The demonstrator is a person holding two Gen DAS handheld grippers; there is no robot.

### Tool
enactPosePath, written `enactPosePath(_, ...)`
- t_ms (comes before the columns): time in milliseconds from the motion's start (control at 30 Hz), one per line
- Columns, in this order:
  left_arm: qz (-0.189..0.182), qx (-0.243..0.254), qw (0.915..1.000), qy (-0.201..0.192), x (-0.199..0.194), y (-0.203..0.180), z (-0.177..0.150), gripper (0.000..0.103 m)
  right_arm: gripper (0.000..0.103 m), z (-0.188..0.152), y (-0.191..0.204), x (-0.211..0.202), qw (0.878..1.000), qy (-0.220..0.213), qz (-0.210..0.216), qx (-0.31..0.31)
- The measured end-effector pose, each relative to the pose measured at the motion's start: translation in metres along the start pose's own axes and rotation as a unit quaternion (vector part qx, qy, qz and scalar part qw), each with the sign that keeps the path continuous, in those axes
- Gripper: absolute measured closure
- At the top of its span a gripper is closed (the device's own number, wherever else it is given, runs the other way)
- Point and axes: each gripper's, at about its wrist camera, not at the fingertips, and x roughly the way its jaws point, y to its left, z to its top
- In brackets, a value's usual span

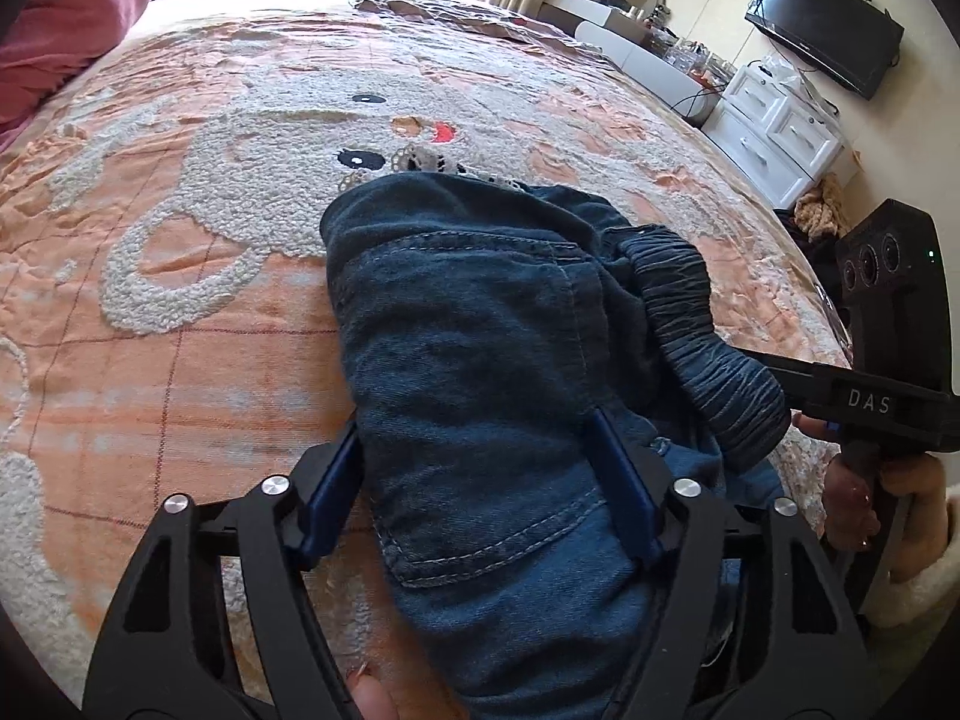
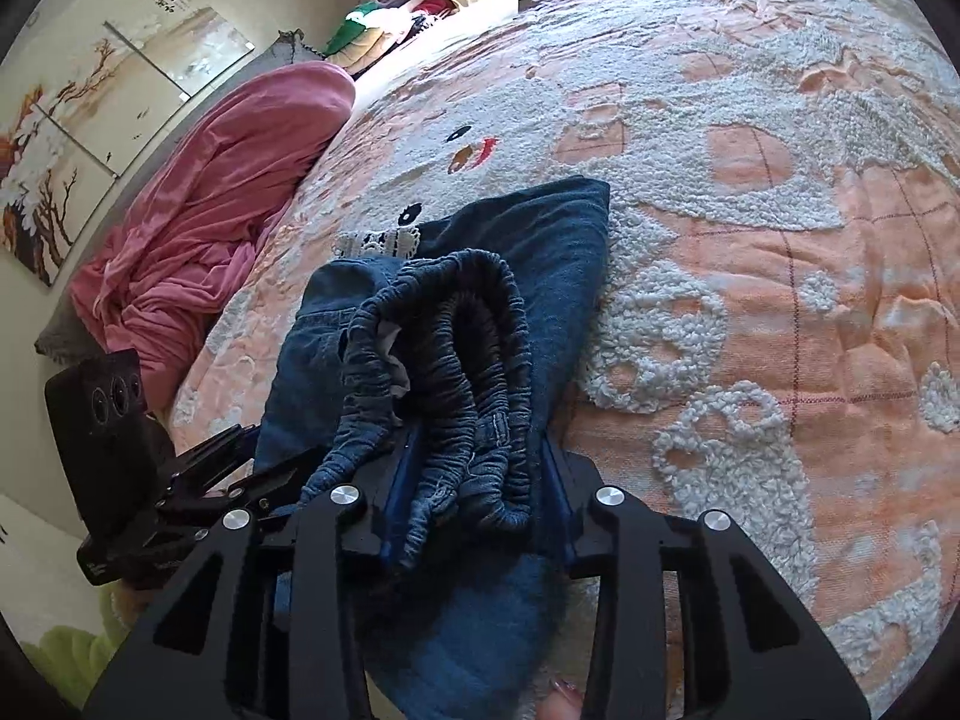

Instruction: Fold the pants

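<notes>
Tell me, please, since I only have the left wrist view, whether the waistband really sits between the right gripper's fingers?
Observer: Yes, the bunched waistband fills the gap of the right gripper; a firm pinch I cannot confirm.
Operator: Thanks. Is it lying flat?
Observer: No, it is doubled into ridged loops, with pale lining showing inside.
Operator: Anything beyond the pants?
Observer: Blossom paintings hang on the wall behind the pink blanket.
</notes>
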Motion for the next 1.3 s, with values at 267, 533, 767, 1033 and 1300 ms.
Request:
enactPosePath(267,0.006,0.030,0.9991,-0.030,-0.014,-0.015,0.007,0.078,0.077,-0.006,0.043,-0.011,0.994,-0.052,-0.033,-0.091)
enactPosePath(533,0.016,0.031,0.9974,-0.064,-0.032,-0.008,0.029,0.079,0.077,0.013,0.083,-0.007,0.983,-0.088,-0.038,-0.155)
enactPosePath(767,0.041,0.023,0.9955,-0.082,-0.031,0.014,0.060,0.081,0.077,0.052,0.103,0.021,0.976,-0.104,-0.041,-0.186)
enactPosePath(1033,0.051,0.018,0.9952,-0.082,-0.013,0.037,0.089,0.081,0.077,0.086,0.105,0.054,0.976,-0.100,-0.056,-0.186)
enactPosePath(1300,0.063,0.017,0.9956,-0.067,0.012,0.048,0.094,0.080,0.077,0.101,0.089,0.084,0.980,-0.070,-0.074,-0.169)
